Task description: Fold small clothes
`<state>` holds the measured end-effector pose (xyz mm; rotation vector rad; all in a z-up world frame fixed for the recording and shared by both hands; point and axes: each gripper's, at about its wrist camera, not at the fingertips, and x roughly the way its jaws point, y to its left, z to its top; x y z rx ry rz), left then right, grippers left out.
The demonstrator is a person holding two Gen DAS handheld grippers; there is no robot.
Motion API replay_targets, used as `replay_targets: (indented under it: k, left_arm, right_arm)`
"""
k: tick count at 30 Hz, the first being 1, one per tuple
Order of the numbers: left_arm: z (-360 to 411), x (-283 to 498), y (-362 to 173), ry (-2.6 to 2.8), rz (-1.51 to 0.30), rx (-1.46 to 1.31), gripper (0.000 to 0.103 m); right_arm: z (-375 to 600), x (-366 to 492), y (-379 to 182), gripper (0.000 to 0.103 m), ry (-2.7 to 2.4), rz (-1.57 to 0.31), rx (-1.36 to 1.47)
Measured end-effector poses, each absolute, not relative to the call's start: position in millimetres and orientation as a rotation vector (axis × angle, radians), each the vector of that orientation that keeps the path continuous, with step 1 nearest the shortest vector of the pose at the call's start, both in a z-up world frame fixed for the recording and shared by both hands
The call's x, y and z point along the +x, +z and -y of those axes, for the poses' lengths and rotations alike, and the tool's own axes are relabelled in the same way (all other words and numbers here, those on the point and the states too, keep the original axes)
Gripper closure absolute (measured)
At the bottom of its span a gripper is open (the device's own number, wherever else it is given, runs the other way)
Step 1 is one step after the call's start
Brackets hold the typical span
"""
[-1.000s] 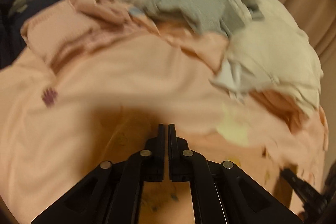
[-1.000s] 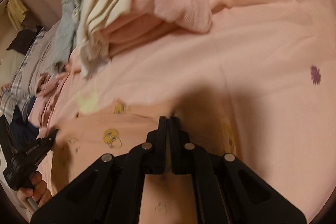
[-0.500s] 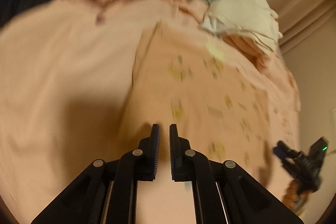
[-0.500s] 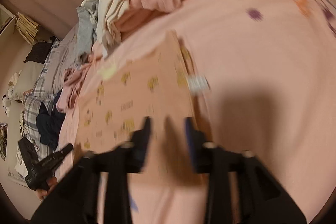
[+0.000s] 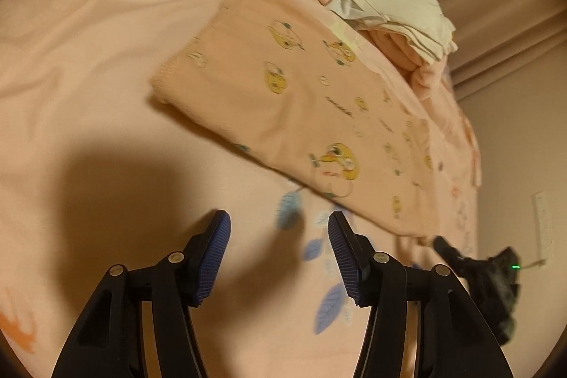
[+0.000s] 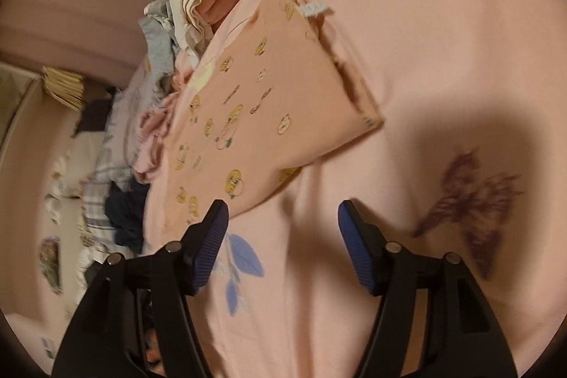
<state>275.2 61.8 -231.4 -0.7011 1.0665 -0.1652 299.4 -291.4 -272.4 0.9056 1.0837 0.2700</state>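
The peach cotton garment printed with small yellow cartoon birds (image 5: 301, 101) lies folded flat on the pale pink printed bedsheet (image 5: 88, 41), just beside a heap of unfolded clothes (image 5: 389, 6). The left gripper (image 5: 279, 257) and right gripper (image 6: 282, 247) have just been opening their jaws, which stand wide with nothing between them. The next fold probably needs both near corners pinched squarely, edges matched; the garment's far edge is blurred.

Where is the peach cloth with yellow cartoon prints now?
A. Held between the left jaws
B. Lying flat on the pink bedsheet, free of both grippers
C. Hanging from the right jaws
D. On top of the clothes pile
B: the peach cloth with yellow cartoon prints lies flat on the pink bedsheet, and both open grippers hold nothing.
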Motion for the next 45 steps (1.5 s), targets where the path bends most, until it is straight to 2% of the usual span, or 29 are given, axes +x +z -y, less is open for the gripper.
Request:
replay_targets:
  k: [7, 13, 17, 22, 27, 34, 39, 41, 43, 44, 45]
  left_arm:
    - [-71.1, 310.4, -254.9, -0.292, -1.054, -1.001, 0.044]
    - [-75.9, 340.3, -263.6, -0.281, -0.990, -1.130, 0.044]
    - [-74.9, 350.7, -263.6, -0.260, -0.968, -1.134, 0.044]
    - [-88.4, 337.7, -260.4, -0.234, -0.978, -1.102, 0.044]
    - [-128.2, 316.8, -243.0, 0.033, -0.815, -1.013, 0.044]
    - [-118.4, 351.6, -266.6, -0.161, -0.924, -1.153, 0.044]
    - [-106.4, 367.9, -264.0, -0.146, -0.907, -1.162, 0.044]
    - [-102.8, 373.5, -264.9, -0.120, -0.911, -1.154, 0.050]
    - [-99.8, 376.1, -264.5, -0.062, -0.941, -1.089, 0.075]
    - [-98.3, 375.5, -263.9, -0.030, -0.945, -1.043, 0.082]
    - [-96.6, 374.1, -264.0, -0.009, -0.941, -0.999, 0.090]
  right_arm:
    - [285.8, 326.4, -274.4, 0.038, 0.270, -1.028, 0.965]
    - [283.7, 355.5, -284.2, 0.038, 0.295, -1.002, 1.061]
    - [282.0, 370.1, -286.7, 0.042, 0.275, -0.981, 1.084]
    - [282.9, 371.7, -288.9, 0.056, 0.278, -0.976, 1.056]
    - [292.2, 370.6, -294.0, 0.057, 0.319, -0.979, 1.117]
    - [284.3, 374.3, -289.1, 0.056, 0.282, -0.982, 1.054]
    - [281.7, 378.8, -289.1, 0.056, 0.273, -0.978, 1.023]
    - [282.8, 381.1, -290.6, 0.057, 0.275, -0.975, 1.025]
    - [282.3, 384.3, -291.4, 0.062, 0.270, -0.971, 1.001]
    - [281.3, 385.7, -291.4, 0.067, 0.254, -0.971, 0.972]
    - [280.4, 386.1, -292.0, 0.083, 0.229, -0.973, 0.939]
